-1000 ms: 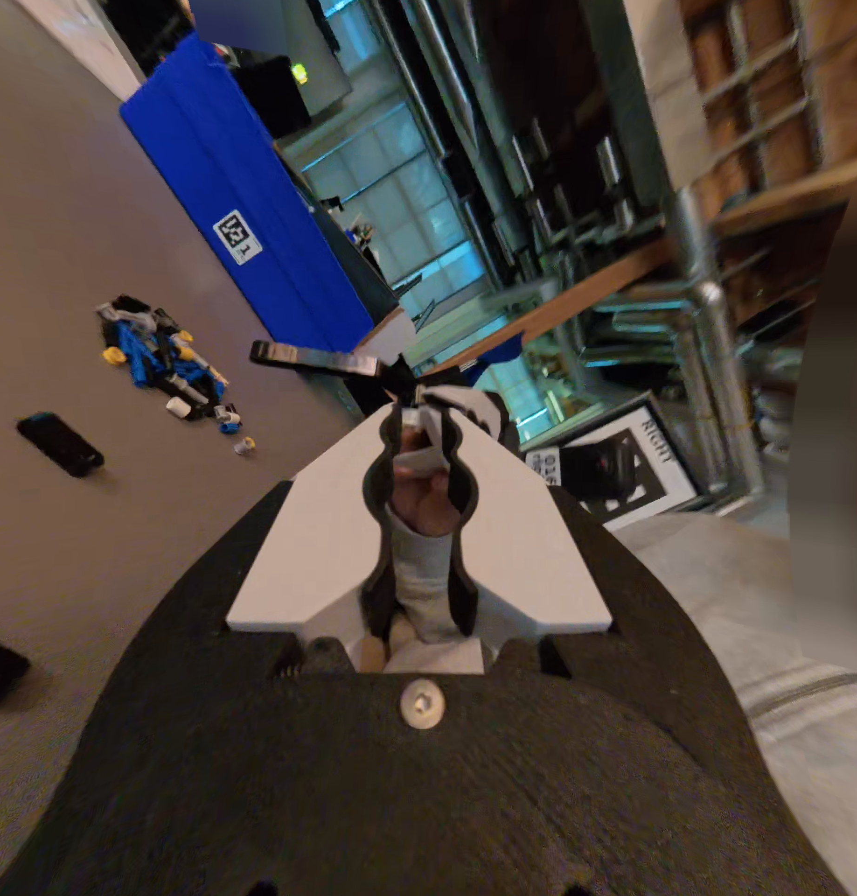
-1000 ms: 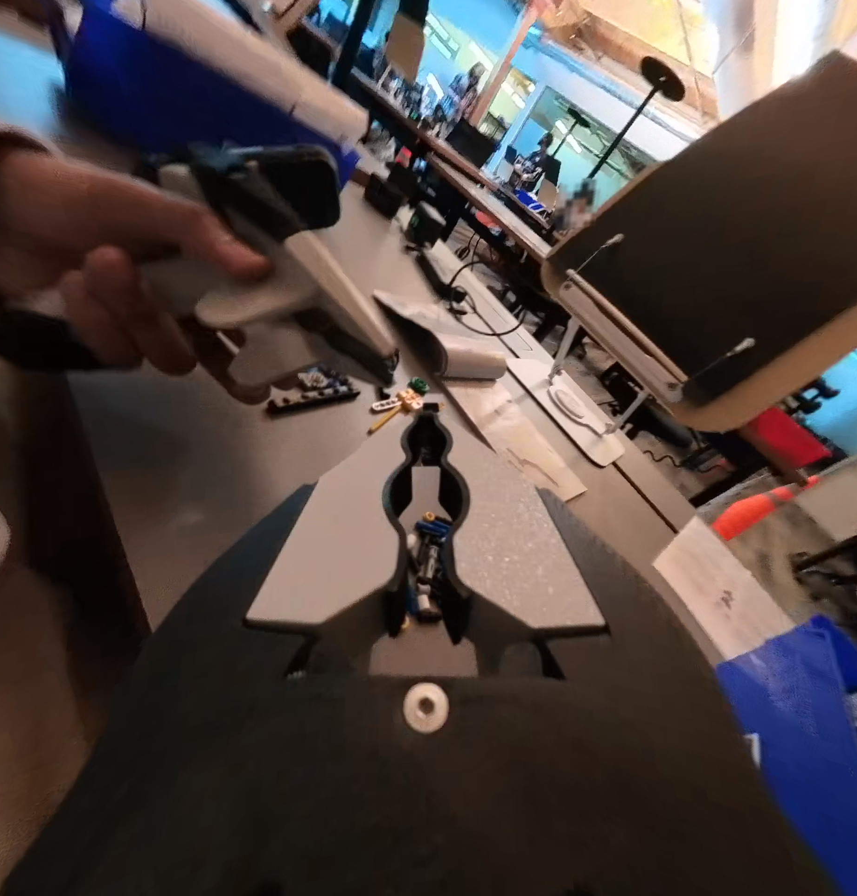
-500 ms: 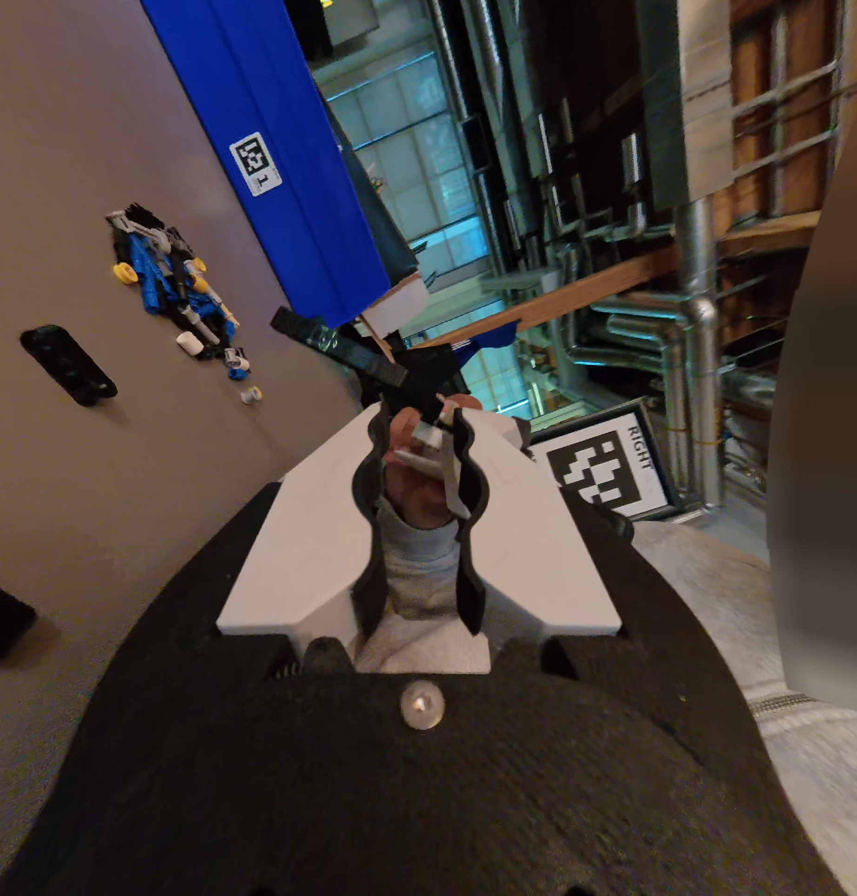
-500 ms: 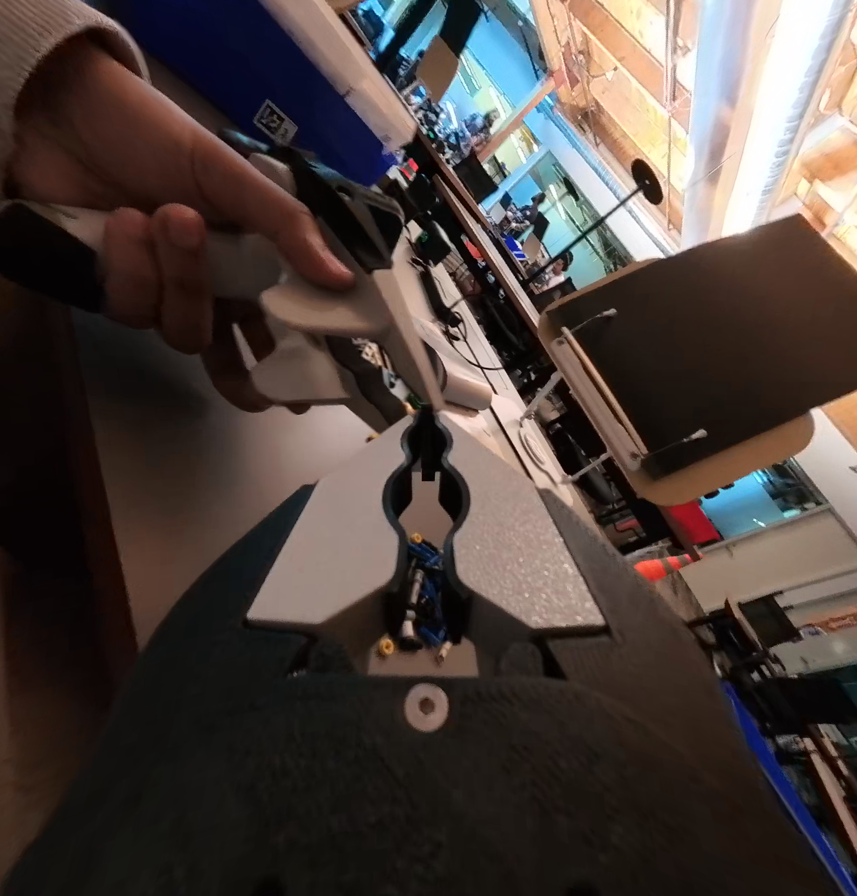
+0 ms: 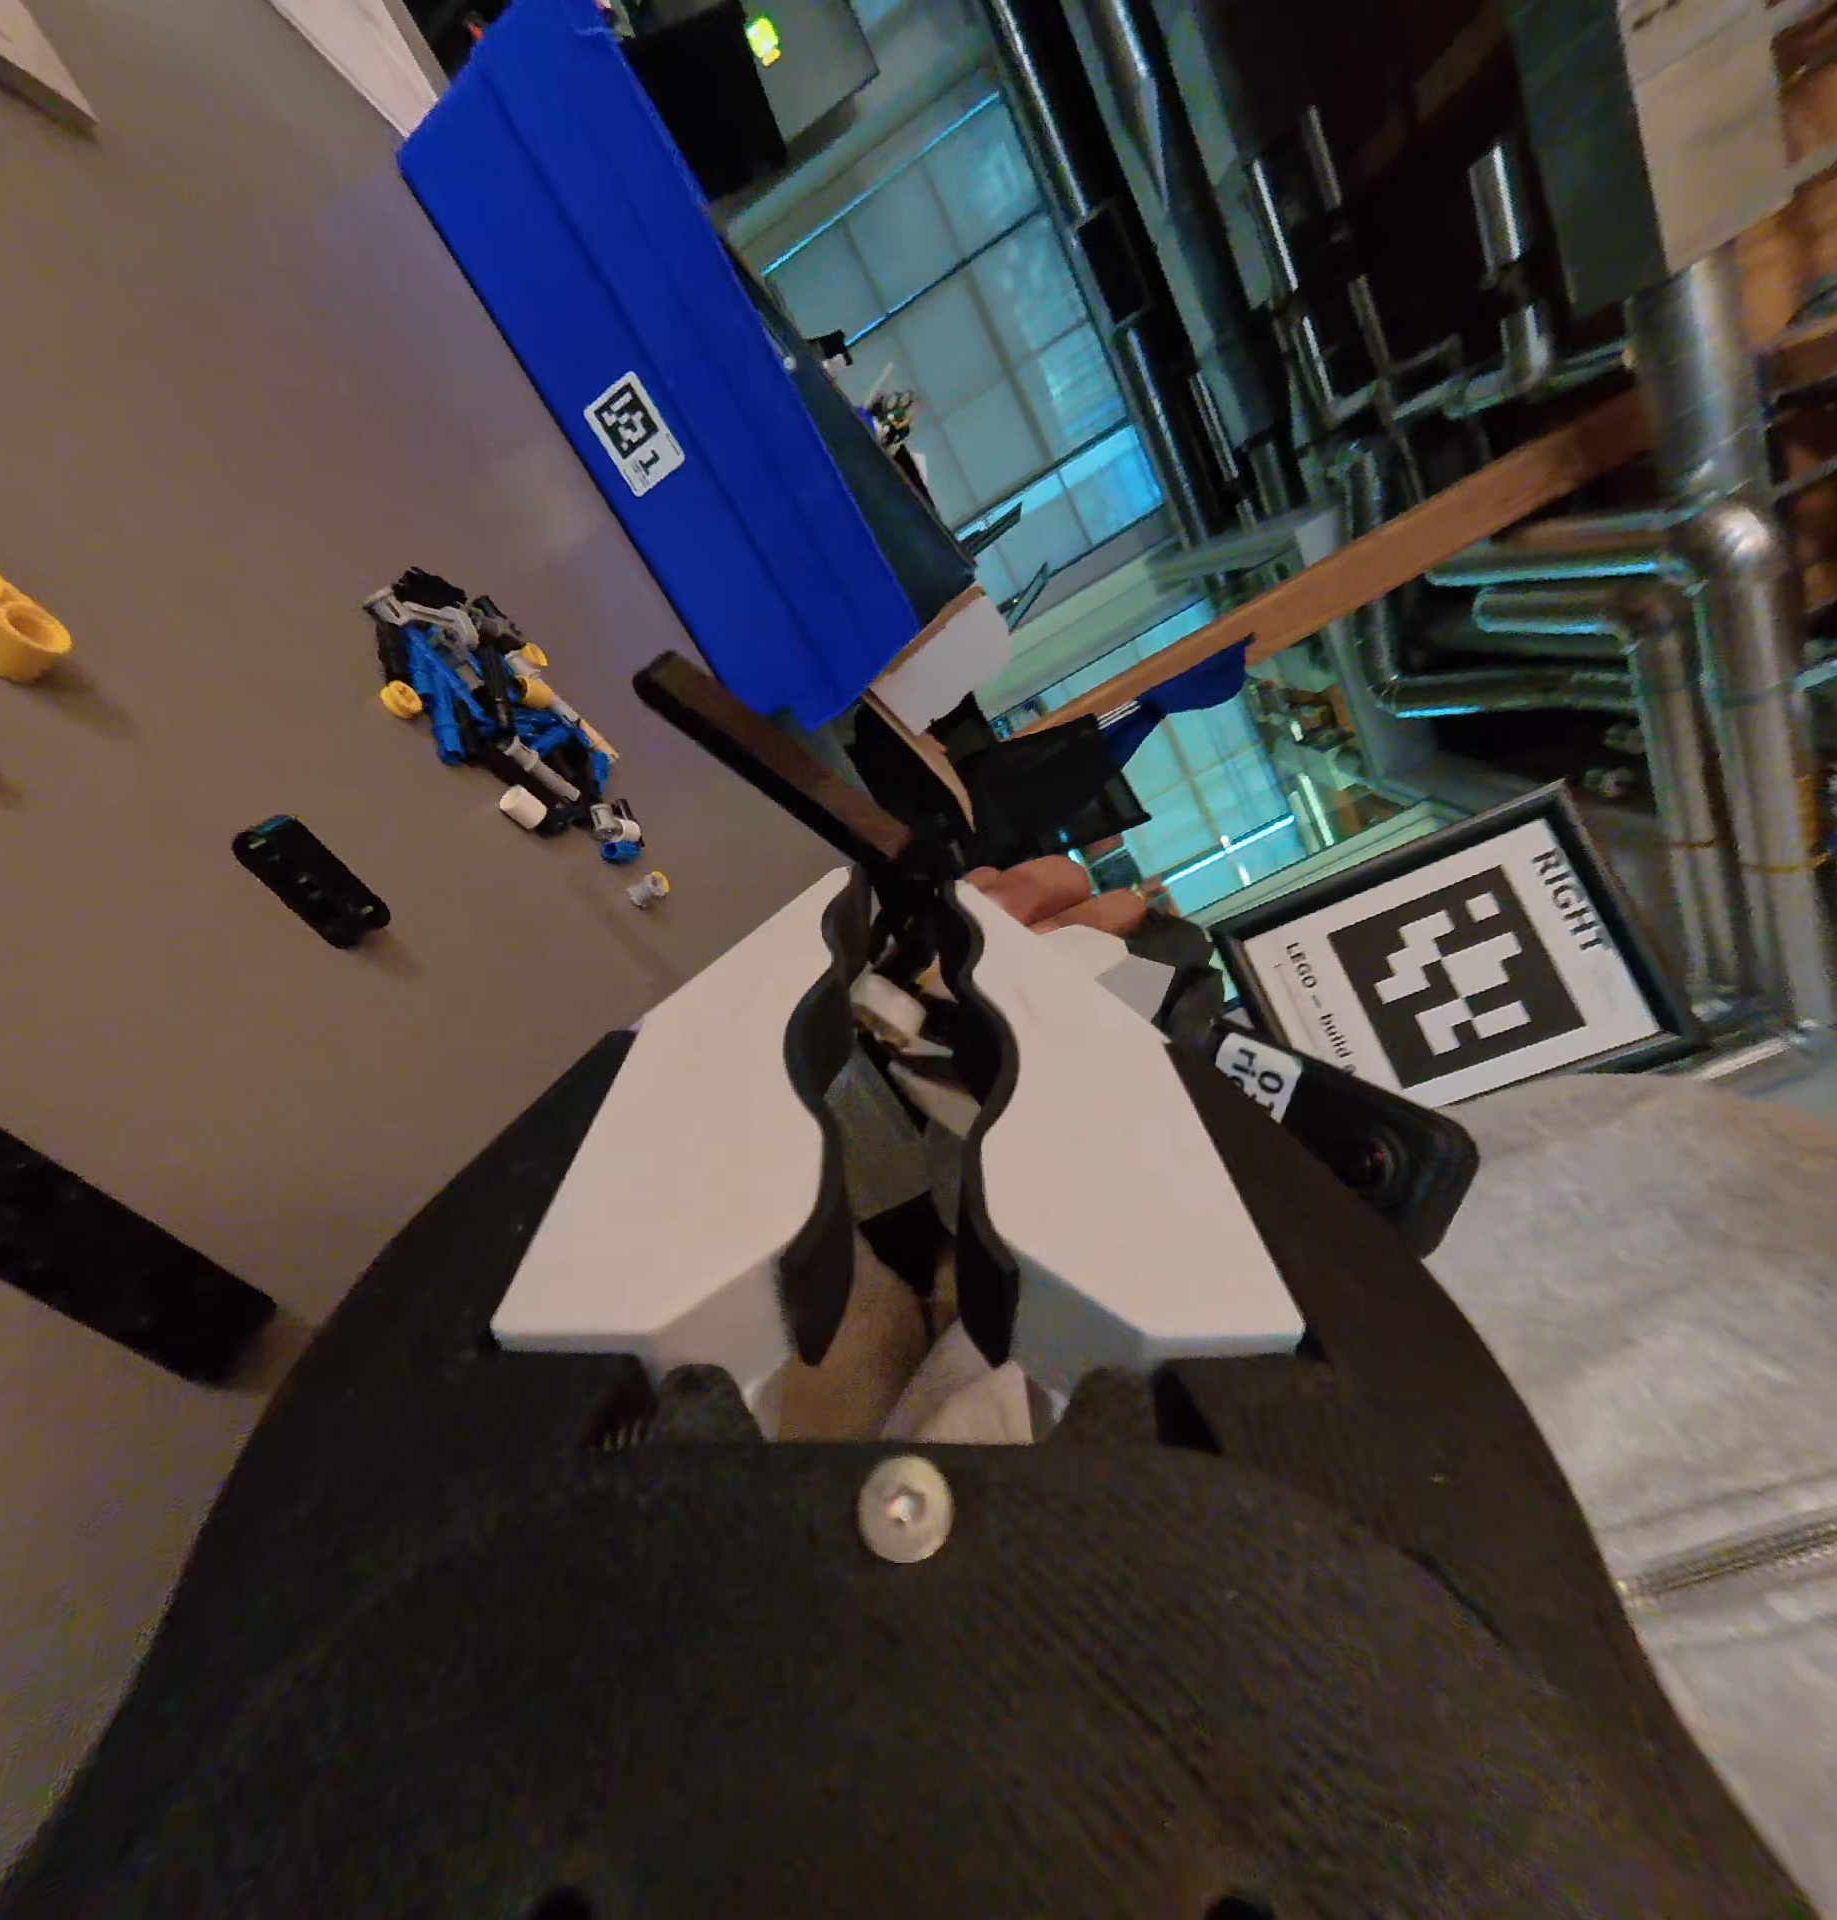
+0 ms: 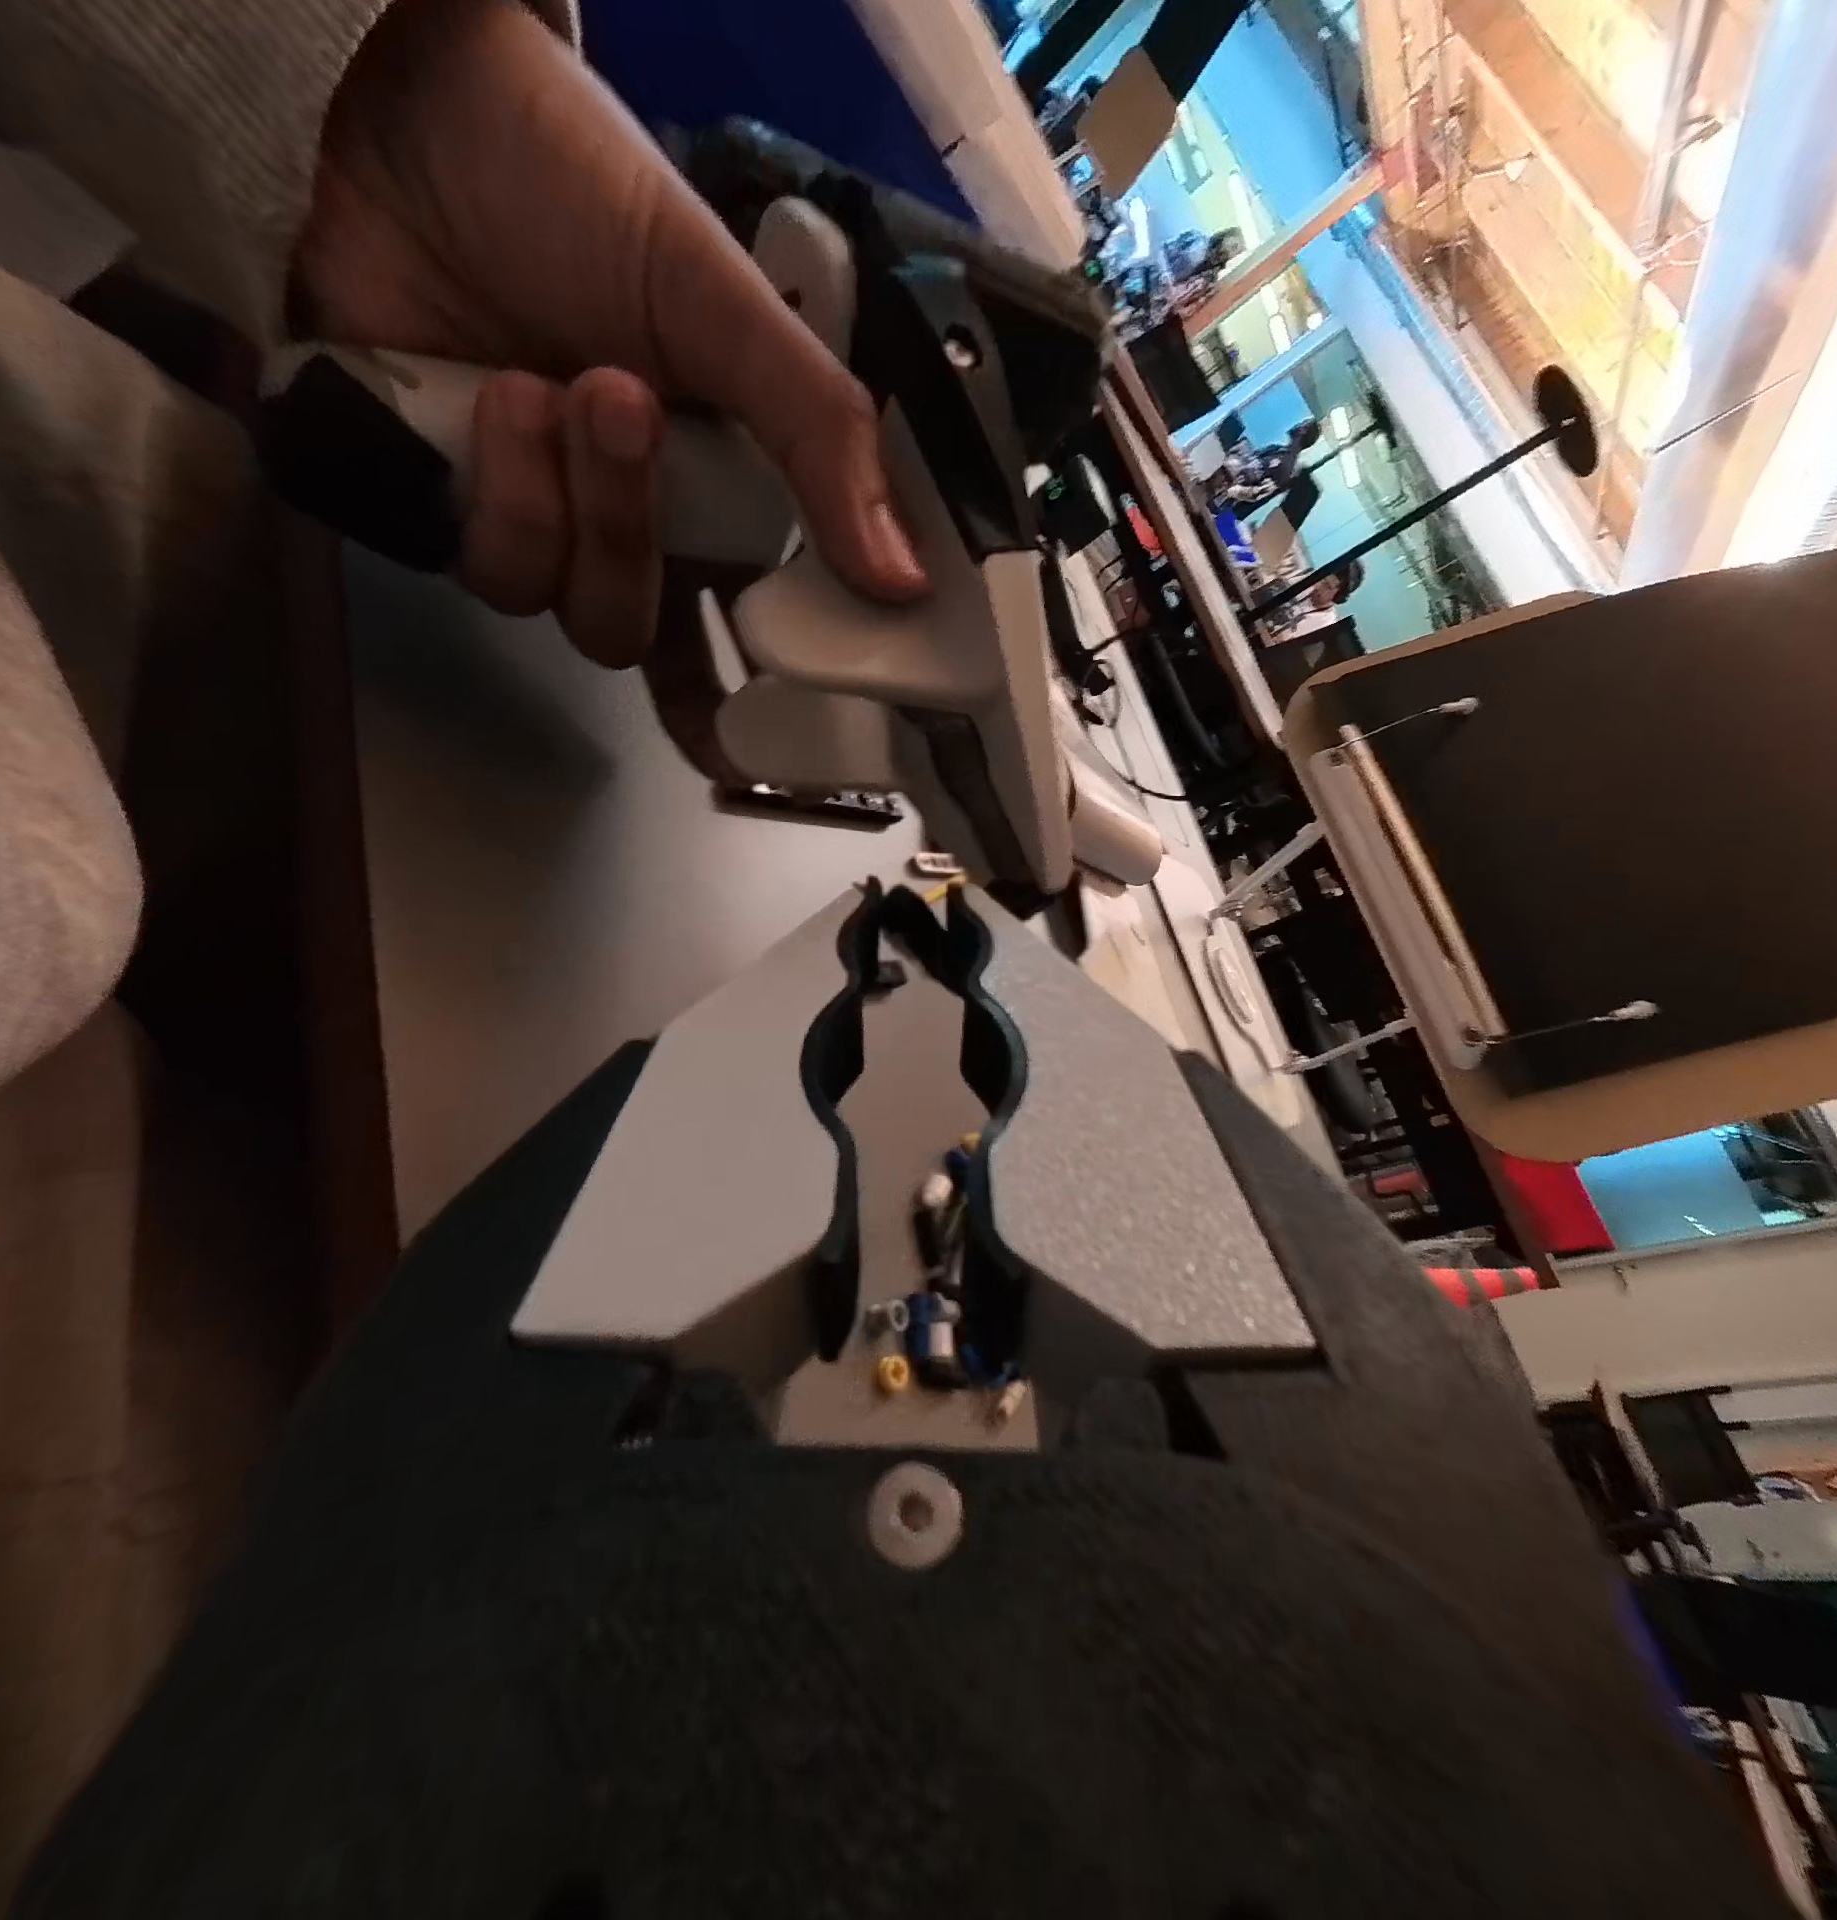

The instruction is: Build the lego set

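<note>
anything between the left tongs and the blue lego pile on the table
Nothing large: between the left tongs and the lego pile lie only small loose pieces on the table. A black beam juts from the tips that way.

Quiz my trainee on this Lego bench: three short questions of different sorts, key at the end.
1. True or false: the bin beyond the pile of loose pieces is red.
2. The lone beam lying near that pile is: A yellow, B black, C white.
3. In the right wrist view, which tool's handle does the hand grip?

Key: 1 false, it is blue; 2 B; 3 the left gripper.
</note>
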